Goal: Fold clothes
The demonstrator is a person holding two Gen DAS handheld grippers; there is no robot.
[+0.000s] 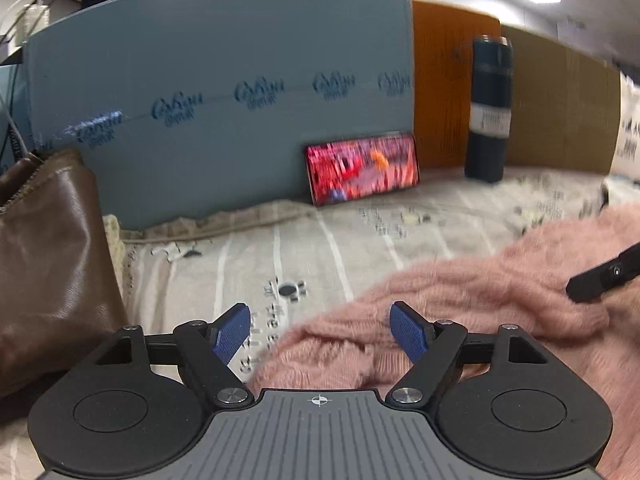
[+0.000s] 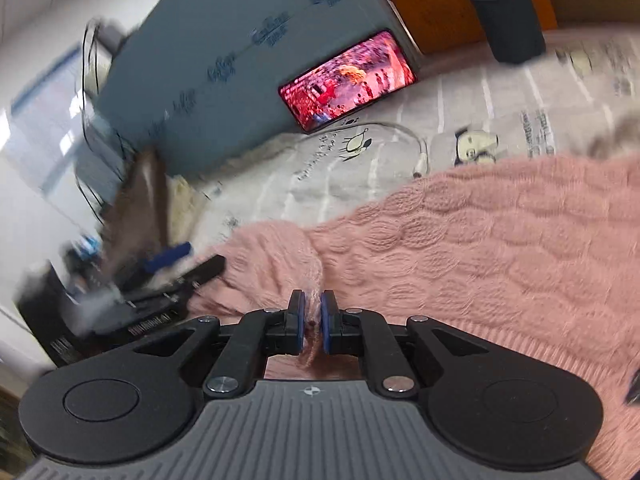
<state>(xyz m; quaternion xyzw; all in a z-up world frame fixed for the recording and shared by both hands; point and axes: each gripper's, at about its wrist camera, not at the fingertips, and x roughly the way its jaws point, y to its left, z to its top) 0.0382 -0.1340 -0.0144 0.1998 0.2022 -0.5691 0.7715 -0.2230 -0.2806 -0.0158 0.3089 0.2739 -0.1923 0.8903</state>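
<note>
A fuzzy pink knit sweater (image 1: 460,304) lies on a striped printed sheet (image 1: 304,248); it also fills the right wrist view (image 2: 480,240). My left gripper (image 1: 320,334) is open, its blue pads astride the sweater's left edge, nothing held. My right gripper (image 2: 312,320) is shut on a fold of the pink sweater, which bunches up between the pads. One black finger of the right gripper (image 1: 604,274) shows at the right of the left wrist view. The left gripper (image 2: 176,264) shows blurred at the left of the right wrist view.
A brown leather bag (image 1: 52,256) stands at the left. A phone with a lit red screen (image 1: 362,168) leans on a blue-grey board (image 1: 224,92). A dark bottle (image 1: 490,108) stands before an orange panel (image 1: 440,80). A white cable (image 2: 416,148) lies on the sheet.
</note>
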